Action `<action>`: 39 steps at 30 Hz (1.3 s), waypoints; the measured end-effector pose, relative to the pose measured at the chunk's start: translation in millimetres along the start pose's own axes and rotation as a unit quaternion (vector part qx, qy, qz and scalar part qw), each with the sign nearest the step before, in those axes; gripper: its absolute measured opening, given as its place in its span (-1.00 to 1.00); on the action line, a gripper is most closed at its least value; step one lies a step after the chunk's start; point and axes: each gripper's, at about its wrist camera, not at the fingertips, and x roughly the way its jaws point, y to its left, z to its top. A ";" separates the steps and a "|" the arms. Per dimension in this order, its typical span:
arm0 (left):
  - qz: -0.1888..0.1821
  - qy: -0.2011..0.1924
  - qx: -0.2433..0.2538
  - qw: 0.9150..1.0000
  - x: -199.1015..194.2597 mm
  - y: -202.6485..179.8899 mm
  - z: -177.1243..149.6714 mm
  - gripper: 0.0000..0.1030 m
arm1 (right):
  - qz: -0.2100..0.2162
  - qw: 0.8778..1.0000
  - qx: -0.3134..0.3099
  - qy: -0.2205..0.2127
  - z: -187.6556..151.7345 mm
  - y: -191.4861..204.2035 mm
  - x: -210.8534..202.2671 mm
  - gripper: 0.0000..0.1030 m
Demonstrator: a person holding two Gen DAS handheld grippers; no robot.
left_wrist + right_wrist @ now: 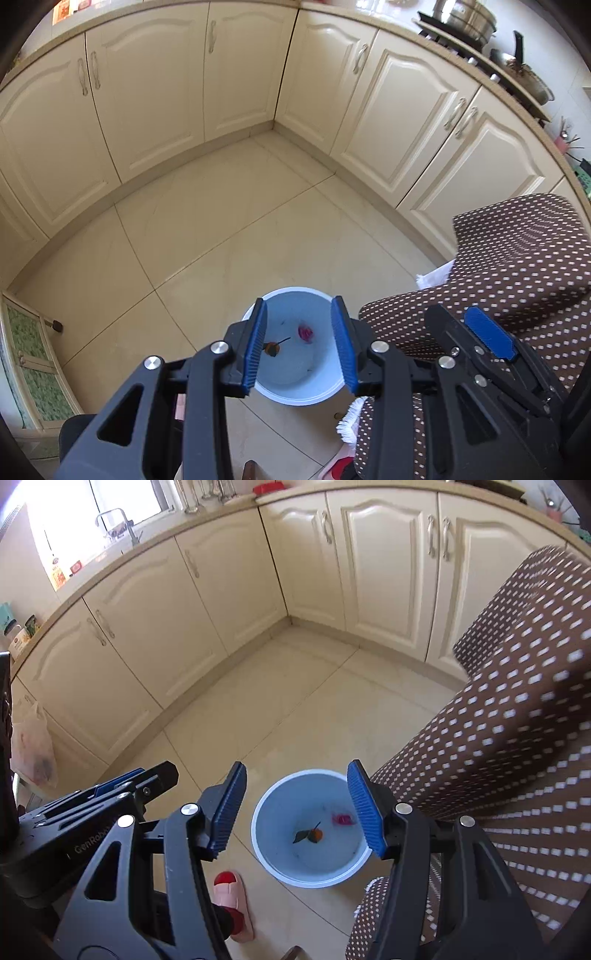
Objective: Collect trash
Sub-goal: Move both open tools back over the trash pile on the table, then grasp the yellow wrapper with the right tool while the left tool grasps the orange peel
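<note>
Both hand-held grippers, left (299, 345) and right (295, 806), hang open and empty above the bin (273, 867) holding an orange scrap (315, 835).

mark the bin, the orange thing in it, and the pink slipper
bin (266, 864): right wrist view, bare left inner wall below the rim.
orange thing (316, 835): right wrist view, middle of the round orange body on the bin floor.
pink slipper (236, 897): right wrist view, pink upper behind the red toe.

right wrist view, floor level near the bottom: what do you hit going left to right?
Left gripper → pink slipper → blue bin holding a small orange with a leaf and then a pink scrap → brown dotted fabric.
</note>
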 end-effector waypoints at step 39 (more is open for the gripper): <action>-0.184 -0.052 0.271 0.943 -151.5 -291.5 -84.0 0.14 | -0.226 0.970 0.084 -0.043 -12.7 -223.3 -247.1 0.32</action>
